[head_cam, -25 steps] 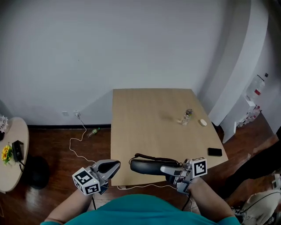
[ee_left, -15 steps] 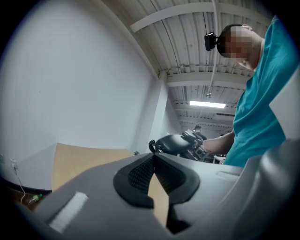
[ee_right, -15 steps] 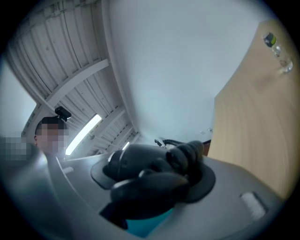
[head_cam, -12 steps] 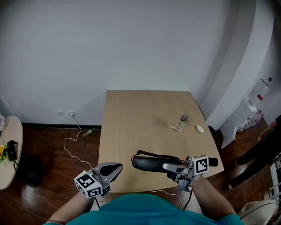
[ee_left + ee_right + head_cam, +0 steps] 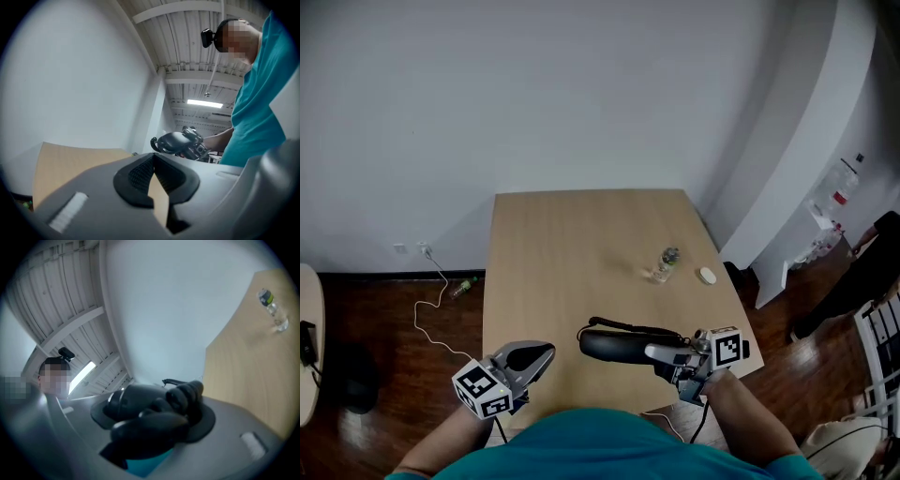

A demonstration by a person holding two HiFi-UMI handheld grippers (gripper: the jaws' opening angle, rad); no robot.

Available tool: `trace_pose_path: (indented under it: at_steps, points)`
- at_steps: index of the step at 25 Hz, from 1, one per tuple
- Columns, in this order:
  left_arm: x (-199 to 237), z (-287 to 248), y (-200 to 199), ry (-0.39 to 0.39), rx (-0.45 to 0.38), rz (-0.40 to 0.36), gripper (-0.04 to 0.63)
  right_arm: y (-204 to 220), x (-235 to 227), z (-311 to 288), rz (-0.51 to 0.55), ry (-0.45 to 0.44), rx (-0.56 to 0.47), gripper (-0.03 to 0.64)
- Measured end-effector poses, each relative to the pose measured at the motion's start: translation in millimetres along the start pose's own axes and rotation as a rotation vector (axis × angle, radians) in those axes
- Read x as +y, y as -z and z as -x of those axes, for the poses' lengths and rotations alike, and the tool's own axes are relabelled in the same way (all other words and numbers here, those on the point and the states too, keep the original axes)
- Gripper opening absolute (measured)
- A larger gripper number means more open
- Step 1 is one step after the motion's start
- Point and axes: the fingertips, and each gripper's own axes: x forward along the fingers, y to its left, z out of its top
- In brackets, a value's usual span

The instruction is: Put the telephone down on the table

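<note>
— Where did things stand, left to right?
— The left gripper (image 5: 544,353) hung by the near left corner of the table (image 5: 572,234), its jaws together on nothing. The telephone (image 5: 614,345) was held level over the near edge, apparently clear of the top. The right gripper (image 5: 662,354) was clamped on one end of it.
— What worried you?
— The grip sat at one end, so the long free end could sag or twist loose on the way down. Its cord (image 5: 623,327) might also snag.
— And further right?
— The bottle (image 5: 665,263) stood well apart, so only a wide swing would tip it. Letting go too near the edge could drop the telephone to the floor.
</note>
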Motion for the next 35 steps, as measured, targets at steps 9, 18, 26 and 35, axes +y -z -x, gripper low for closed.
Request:
trace_pose_path:
  at_steps: [9, 18, 26, 35]
  points:
    - [-24.4, -127.8, 14.5, -0.136, -0.011, 0.013, 0.005, -52.3, -62.9, 114.2, -0.046, -0.064, 0.072, 0.285]
    - [-52.3, -265.6, 31.8, -0.19, 0.02, 0.037, 0.005, -112.5, -128.8, 231.4, -0.115, -0.071, 0.135, 0.285]
    - [-59.8, -336.5, 69.9, -0.104, 0.123, 0.061, 0.005, -125.5, -221.3, 295.2, -0.166, 0.046, 0.13, 0.285]
    - [-69.8, -380.0, 102.7, -0.017, 0.213, 0.108, 0.005, -108.4, -320.9, 341.5, -0.243, 0.169, 0.172, 0.285]
